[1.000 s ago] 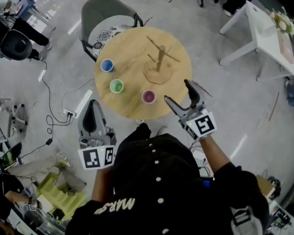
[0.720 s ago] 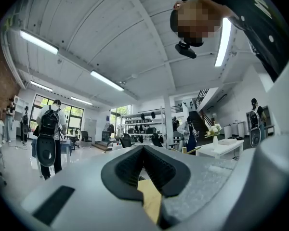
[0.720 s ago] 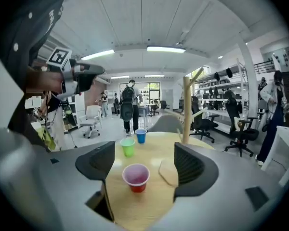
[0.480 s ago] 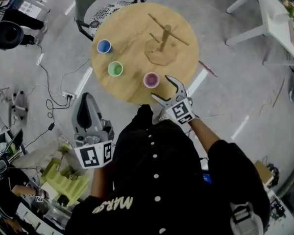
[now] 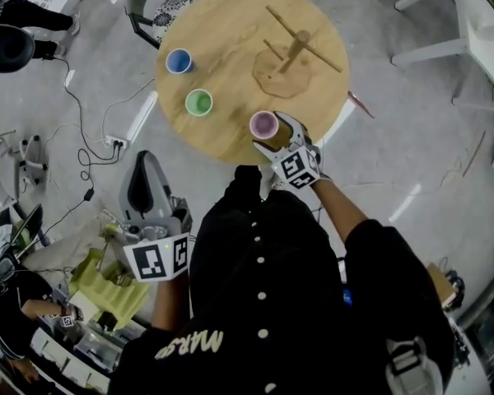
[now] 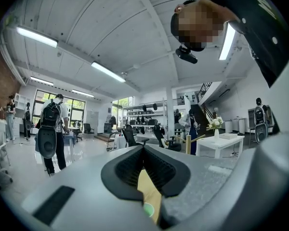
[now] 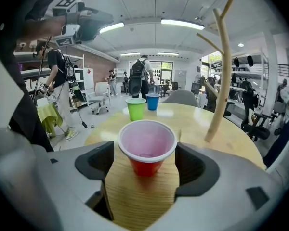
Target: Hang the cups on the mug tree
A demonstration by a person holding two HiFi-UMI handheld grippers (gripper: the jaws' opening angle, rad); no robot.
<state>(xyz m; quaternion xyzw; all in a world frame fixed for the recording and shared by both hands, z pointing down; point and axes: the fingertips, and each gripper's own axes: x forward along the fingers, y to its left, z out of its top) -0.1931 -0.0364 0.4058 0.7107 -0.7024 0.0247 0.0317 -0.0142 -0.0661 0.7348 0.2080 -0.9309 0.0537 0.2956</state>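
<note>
Red plastic cup (image 7: 147, 143), pale pink inside, thin-walled: likely very light, easily crushed, a bit slick. Best taken across the wall just under the rim, with a gentle squeeze. Upright, mouth up, long axis vertical; no handle seen. Stands on round wooden counter (image 5: 230, 23) near its 6 o'clock edge, at 7 o'clock from mug tree (image 5: 295, 52). Right claw (image 7: 145, 158) spread wide, one jaw each side of the cup, nothing gripped yet. Green cup (image 5: 198, 102) at 10 o'clock from the red one, blue cup (image 5: 179, 60) beyond it. Left claw (image 6: 144, 165) off the counter, out past its 7 o'clock edge, jaws together, empty.
</note>
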